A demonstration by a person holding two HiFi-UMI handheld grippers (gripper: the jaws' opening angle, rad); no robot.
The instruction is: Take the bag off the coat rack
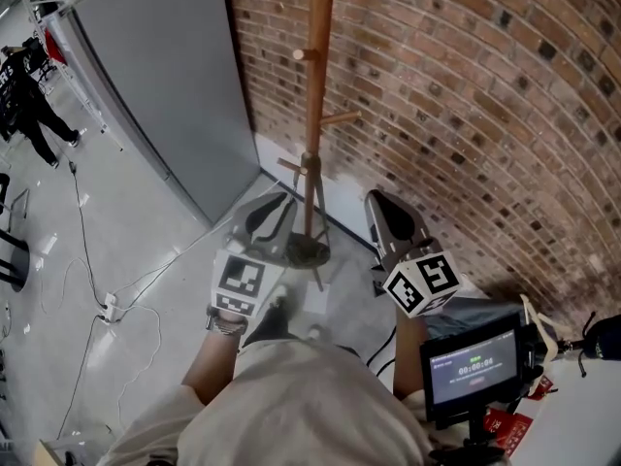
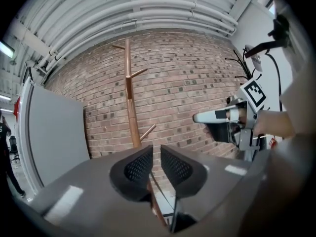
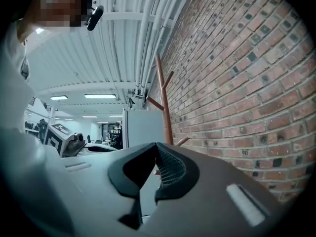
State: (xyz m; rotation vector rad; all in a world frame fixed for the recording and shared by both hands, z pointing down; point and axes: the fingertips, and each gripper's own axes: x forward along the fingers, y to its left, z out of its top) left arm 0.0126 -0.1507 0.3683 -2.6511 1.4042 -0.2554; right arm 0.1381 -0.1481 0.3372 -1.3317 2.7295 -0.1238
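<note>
A wooden coat rack (image 1: 313, 85) stands in front of the brick wall (image 1: 466, 95), its round base (image 1: 307, 251) on the floor. Its pegs are bare; I see no bag in any view. My left gripper (image 1: 275, 216) is held just left of the pole and low down. Its jaws stand slightly apart with nothing between them, and the rack (image 2: 130, 102) shows beyond the left gripper (image 2: 155, 157). My right gripper (image 1: 388, 216) sits to the right of the pole. The right gripper (image 3: 154, 164) is shut and empty, with the rack (image 3: 164, 102) ahead.
A grey partition panel (image 1: 165, 85) meets the brick wall left of the rack. Cables and a power strip (image 1: 107, 309) lie on the floor at left. A person (image 1: 29, 95) stands far off at the left. A small screen (image 1: 473, 367) is at the lower right.
</note>
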